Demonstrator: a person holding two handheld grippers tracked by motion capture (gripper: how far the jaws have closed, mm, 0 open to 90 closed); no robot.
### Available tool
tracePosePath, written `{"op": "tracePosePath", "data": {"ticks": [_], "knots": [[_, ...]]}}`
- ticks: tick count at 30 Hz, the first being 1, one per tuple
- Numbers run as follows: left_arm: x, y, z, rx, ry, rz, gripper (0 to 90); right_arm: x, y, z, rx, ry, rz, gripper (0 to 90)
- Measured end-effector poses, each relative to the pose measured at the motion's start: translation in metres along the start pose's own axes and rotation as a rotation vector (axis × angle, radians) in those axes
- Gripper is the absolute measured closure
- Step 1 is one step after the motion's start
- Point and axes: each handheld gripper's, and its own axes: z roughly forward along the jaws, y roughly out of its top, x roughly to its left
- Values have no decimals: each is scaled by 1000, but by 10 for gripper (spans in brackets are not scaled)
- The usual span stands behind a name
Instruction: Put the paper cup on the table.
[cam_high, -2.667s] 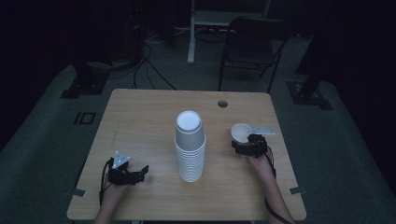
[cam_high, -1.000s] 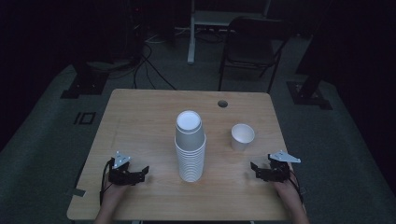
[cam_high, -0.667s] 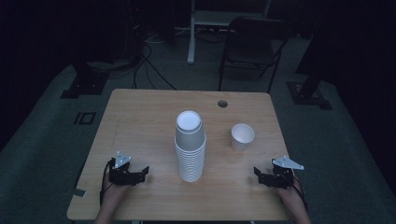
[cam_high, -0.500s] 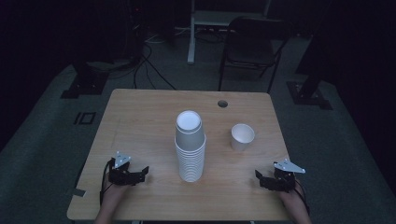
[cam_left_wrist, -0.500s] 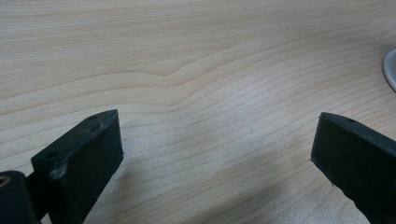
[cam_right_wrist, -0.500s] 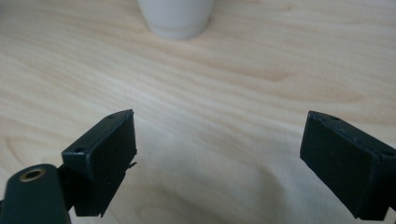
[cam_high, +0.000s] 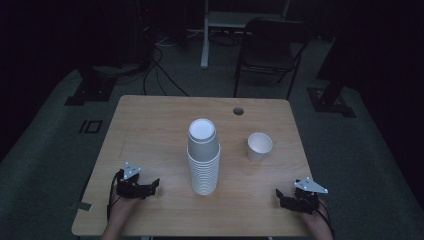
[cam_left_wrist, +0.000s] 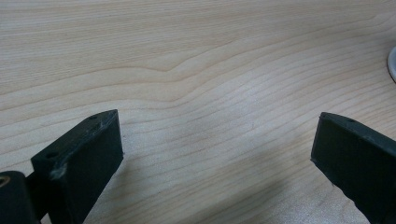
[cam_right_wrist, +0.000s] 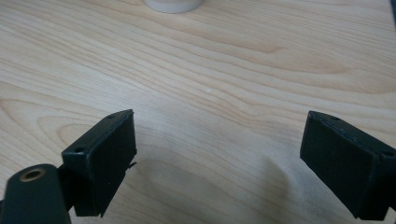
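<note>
Dark floor surrounds a light wooden bench (cam_high: 150, 130), with a black chair (cam_high: 270, 50) and cables on the floor beyond its far edge. At the middle of the bench stands a tall stack of white paper cups (cam_high: 203, 157), upright, open end up. A single white cup (cam_high: 260, 146) stands upright on the bench to the right of the stack, apart from it and a little farther back. A small round hole (cam_high: 238, 111) sits in the bench top near the far edge. The left gripper (cam_high: 150, 186) rests near the front left corner of the bench, its jaws pointing toward the stack and set wide apart with only bare wood grain between them in the left gripper view (cam_left_wrist: 217, 144); a pale curved edge shows at the right border of that view. The right gripper (cam_high: 280, 196) lies near the front right corner, well apart from the single cup, its jaws likewise spread wide and holding nothing, with bare bench between them in the right gripper view (cam_right_wrist: 219, 144). The base of a white cup (cam_right_wrist: 173, 4) shows at the top of that view.
</note>
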Motion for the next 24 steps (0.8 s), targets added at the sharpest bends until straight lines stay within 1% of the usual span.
{"op": "tracePosePath", "data": {"ticks": [2, 3, 5, 10, 12, 13, 16, 19, 20, 24], "knots": [[0, 0, 0, 2, 3, -4, 26, 0, -1, -1, -5, -38, 18, 101], [0, 0, 0, 2, 3, -4, 26, 0, -1, -1, -5, -38, 18, 101], [0, 0, 0, 6, 5, 0, 26, -2, -1, -1, 1, -78, 48, 102], [-1, 0, 1, 9, 11, 4, 26, -2, -1, 0, 29, -103, 58, 102], [-1, 0, 1, 12, 20, 4, 26, -3, -1, 0, 42, -130, 66, 102], [-2, 0, 1, 13, 23, 7, 26, -5, -2, 0, 42, -145, 73, 102], [-3, 0, 1, 17, 27, 14, 26, -11, -4, 0, 69, -176, 111, 102], [-2, 0, 1, 20, 27, 7, 26, -19, -5, -1, 91, -158, 187, 102], [-2, 0, 1, 20, 28, 4, 26, -21, -5, -1, 94, -154, 202, 102], [-2, 0, 1, 23, 30, 1, 26, -22, -5, 0, 95, -152, 209, 102]]}}
